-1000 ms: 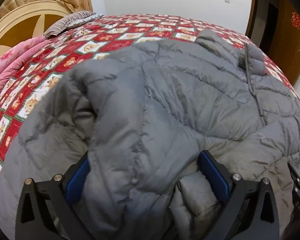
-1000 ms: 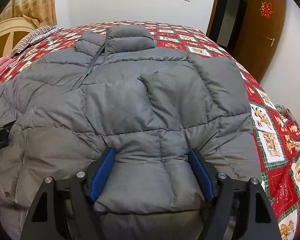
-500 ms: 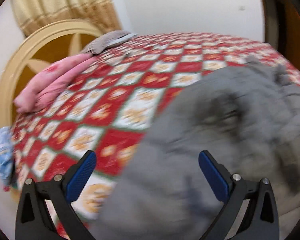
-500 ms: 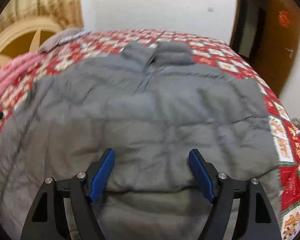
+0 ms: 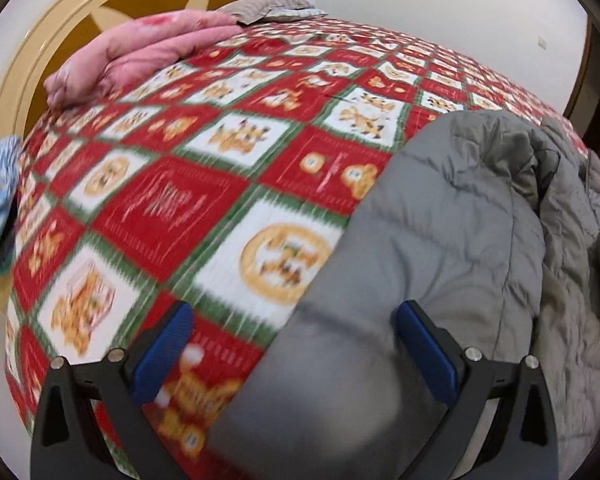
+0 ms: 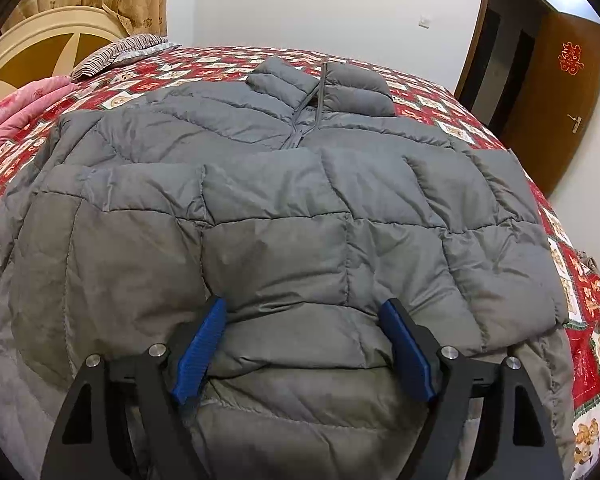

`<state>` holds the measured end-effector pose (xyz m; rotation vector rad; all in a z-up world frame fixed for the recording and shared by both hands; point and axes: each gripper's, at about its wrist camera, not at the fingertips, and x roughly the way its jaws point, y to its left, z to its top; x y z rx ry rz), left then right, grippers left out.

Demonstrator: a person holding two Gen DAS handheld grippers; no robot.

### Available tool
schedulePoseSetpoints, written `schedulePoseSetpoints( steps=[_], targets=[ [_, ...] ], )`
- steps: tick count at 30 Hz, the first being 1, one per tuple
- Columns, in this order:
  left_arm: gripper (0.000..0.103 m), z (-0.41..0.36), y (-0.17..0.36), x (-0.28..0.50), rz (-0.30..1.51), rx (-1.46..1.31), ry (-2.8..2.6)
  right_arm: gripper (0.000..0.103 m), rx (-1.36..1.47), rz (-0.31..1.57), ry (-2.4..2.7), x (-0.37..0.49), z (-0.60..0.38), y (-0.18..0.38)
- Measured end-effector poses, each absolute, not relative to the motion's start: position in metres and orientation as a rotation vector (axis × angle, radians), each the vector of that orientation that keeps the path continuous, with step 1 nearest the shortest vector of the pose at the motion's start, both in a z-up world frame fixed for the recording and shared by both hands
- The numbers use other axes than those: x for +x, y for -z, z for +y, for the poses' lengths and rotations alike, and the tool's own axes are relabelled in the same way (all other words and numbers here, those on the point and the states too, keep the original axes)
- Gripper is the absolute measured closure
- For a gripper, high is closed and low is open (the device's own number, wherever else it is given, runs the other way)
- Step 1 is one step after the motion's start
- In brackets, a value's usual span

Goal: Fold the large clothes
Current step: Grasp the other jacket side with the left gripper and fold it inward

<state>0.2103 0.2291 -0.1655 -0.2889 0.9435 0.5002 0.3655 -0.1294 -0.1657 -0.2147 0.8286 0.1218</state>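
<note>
On bed [image 6: 428, 100], folded jacket [image 6: 300, 208], seemingly released.

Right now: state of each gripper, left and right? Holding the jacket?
Left gripper: open, holding nothing; grey jacket edge lies between the fingers, not pinched.
Right gripper: open over the jacket's folded sleeve, pads not squeezing it.

One grey jacket [image 6: 300, 208], one pink quilt [image 5: 140, 52], one striped pillow [image 6: 120, 50], two grippers.

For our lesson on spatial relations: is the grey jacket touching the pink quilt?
Apart. The left wrist view shows the grey jacket and the pink quilt separated by a wide stretch of red patterned bedspread.
</note>
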Motion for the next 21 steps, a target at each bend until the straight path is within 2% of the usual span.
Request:
schedulePoseSetpoints(
  steps=[3,6,8,9,10,13,21],
  targets=[
    [0.009,0.227,0.165,0.195,0.915,-0.302,-0.479,0.023,-0.228,0.821,-0.112,0.364,-0.127,0.166],
    [0.037,0.219,0.163,0.193,0.9,-0.299,-0.399,0.022,-0.244,0.813,-0.102,0.363,-0.125,0.166],
    [0.063,0.216,0.162,0.197,0.9,-0.283,-0.379,0.022,-0.246,0.811,-0.098,0.363,-0.125,0.166],
    [0.07,0.216,0.161,0.199,0.896,-0.27,-0.376,0.022,-0.244,0.808,-0.098,0.362,-0.125,0.165],
    [0.082,0.217,0.159,0.202,0.893,-0.269,-0.366,0.022,-0.239,0.809,-0.101,0.362,-0.126,0.164],
    [0.088,0.229,0.142,0.206,0.85,-0.28,-0.387,0.022,-0.2,0.818,-0.124,0.358,-0.134,0.159],
    [0.089,0.219,0.047,0.234,0.635,-0.126,-0.403,0.022,-0.136,0.762,-0.096,0.345,-0.155,0.148]
  ],
)
